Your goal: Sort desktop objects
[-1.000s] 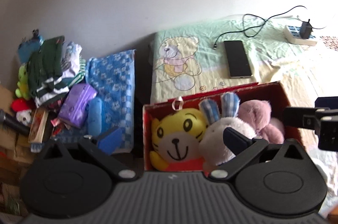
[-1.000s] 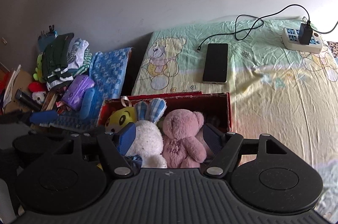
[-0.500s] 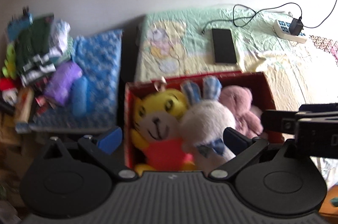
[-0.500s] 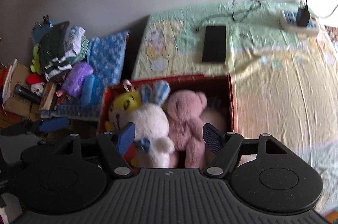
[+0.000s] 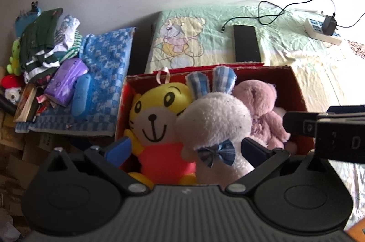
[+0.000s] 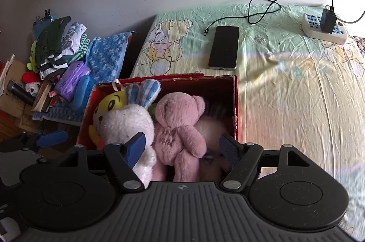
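Blue-padded fingers are spread wide on both tools, gripping nothing. The left gripper (image 5: 186,149) hangs low over the near edge of the box (image 5: 296,91), its pads on either side of the tiger (image 5: 157,118) and the rabbit (image 5: 214,121), touching neither as far as I can tell. The right gripper (image 6: 181,146) brackets the pink bear (image 6: 180,125), probably lined up to pick it or press it down.

All three toys stand packed shoulder to shoulder, which keeps them upright (the box walls do the rest). Something pale and a dark striped thing lie behind the bear, too shadowed to name. The toys' legs are cut off by the gripper bodies.

Beyond the box, on the sheet (image 6: 296,105), a phone (image 6: 224,48) lies flat with its cable (image 6: 262,11) unplugged just beside it, and a power strip (image 6: 324,28) sits further right. To the far left a heap of clothes (image 5: 45,41) and oddments is too jumbled to sort out by eye.
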A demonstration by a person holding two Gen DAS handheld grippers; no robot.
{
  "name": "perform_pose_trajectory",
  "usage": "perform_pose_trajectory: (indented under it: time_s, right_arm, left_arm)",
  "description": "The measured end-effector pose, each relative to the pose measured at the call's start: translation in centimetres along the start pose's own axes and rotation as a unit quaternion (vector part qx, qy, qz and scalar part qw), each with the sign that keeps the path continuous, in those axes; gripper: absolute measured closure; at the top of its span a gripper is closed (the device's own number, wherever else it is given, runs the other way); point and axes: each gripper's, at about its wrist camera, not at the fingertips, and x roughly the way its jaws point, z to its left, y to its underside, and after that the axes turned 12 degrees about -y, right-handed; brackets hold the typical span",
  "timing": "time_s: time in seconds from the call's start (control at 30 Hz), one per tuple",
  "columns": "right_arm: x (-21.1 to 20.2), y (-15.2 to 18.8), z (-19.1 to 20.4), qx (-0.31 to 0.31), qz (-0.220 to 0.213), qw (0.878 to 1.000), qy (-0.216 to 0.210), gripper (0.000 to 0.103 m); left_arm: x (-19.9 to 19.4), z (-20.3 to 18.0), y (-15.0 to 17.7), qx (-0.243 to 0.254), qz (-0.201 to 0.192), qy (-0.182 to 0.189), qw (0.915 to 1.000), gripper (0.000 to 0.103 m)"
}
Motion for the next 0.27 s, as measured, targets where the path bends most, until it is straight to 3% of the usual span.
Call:
perform_pose_trajectory:
  time_s: [0.27]
  right_arm:
    - [0.8,1.4,-0.5,0.009,0.000,1.000,-0.008,0.027]
  left_arm:
    - [1.1,-0.5,0.9,0.001,0.018,-0.013,0.9997,0.001]
